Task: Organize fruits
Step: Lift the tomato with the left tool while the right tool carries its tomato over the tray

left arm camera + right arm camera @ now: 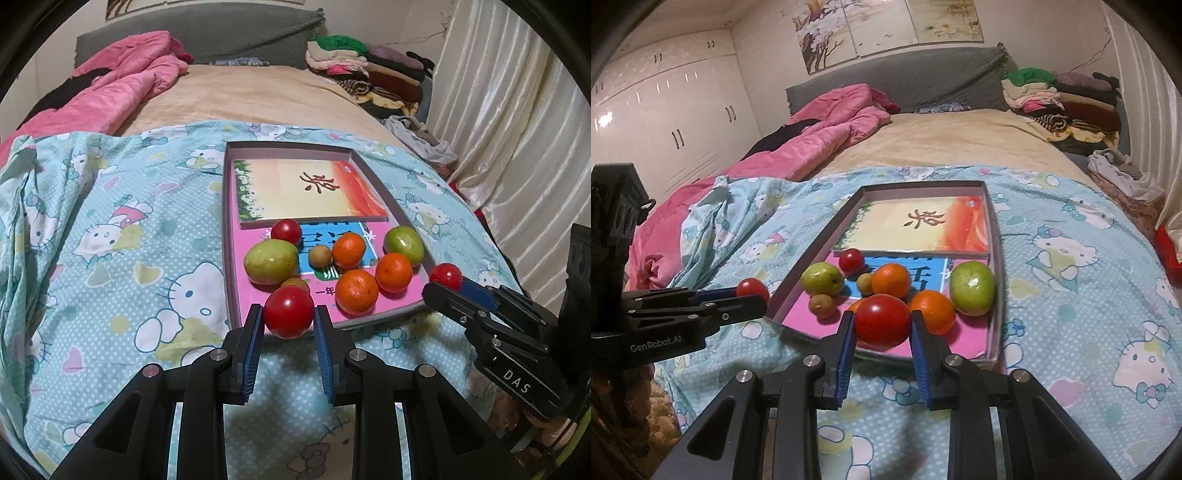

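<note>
A shallow grey box tray lies on the Hello Kitty blanket, with books inside. On the pink book lie three oranges, two green fruits, a red tomato and small brown fruits. My left gripper is shut on a red tomato at the tray's near left corner. My right gripper is shut on another red tomato at the tray's near right edge.
A pink quilt lies bunched at the far left of the bed. A pile of folded clothes sits at the far right by the headboard. White curtains hang on the right. White wardrobes stand on the left.
</note>
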Demonstrator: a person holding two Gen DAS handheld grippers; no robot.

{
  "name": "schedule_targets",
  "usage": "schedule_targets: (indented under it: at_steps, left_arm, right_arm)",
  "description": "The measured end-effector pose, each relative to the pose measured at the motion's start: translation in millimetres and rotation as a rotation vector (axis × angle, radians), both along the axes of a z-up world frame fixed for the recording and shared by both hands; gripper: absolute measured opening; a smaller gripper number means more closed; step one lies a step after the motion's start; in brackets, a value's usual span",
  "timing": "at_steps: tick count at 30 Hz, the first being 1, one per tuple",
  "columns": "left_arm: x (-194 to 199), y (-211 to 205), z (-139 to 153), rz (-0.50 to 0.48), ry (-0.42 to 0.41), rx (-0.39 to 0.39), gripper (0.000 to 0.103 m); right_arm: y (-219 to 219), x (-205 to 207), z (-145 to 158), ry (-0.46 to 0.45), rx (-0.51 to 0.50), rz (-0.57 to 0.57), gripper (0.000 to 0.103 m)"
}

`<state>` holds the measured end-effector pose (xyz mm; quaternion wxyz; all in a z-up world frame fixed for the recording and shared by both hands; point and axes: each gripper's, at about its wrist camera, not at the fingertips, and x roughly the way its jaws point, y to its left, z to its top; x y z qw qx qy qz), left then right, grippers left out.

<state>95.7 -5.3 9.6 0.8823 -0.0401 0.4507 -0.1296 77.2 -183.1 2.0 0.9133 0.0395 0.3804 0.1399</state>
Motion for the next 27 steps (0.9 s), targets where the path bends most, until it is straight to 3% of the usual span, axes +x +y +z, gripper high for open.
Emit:
schedule_targets:
  at_steps: [22,27]
  left_arm:
    - [16.8,-34.6,-5.4,-0.025,0.004,-0.013,0.028]
    - [17.8,-41.0,-13.0,-0.044,0.014,0.001,0.028]
  right_arm:
    - [-31.2,4.2,11.8,-0.061,-0.038,-0.123,0.029]
    - [-36.6,8.3,6.6,-0.038,-0.034,-0.141,0.029]
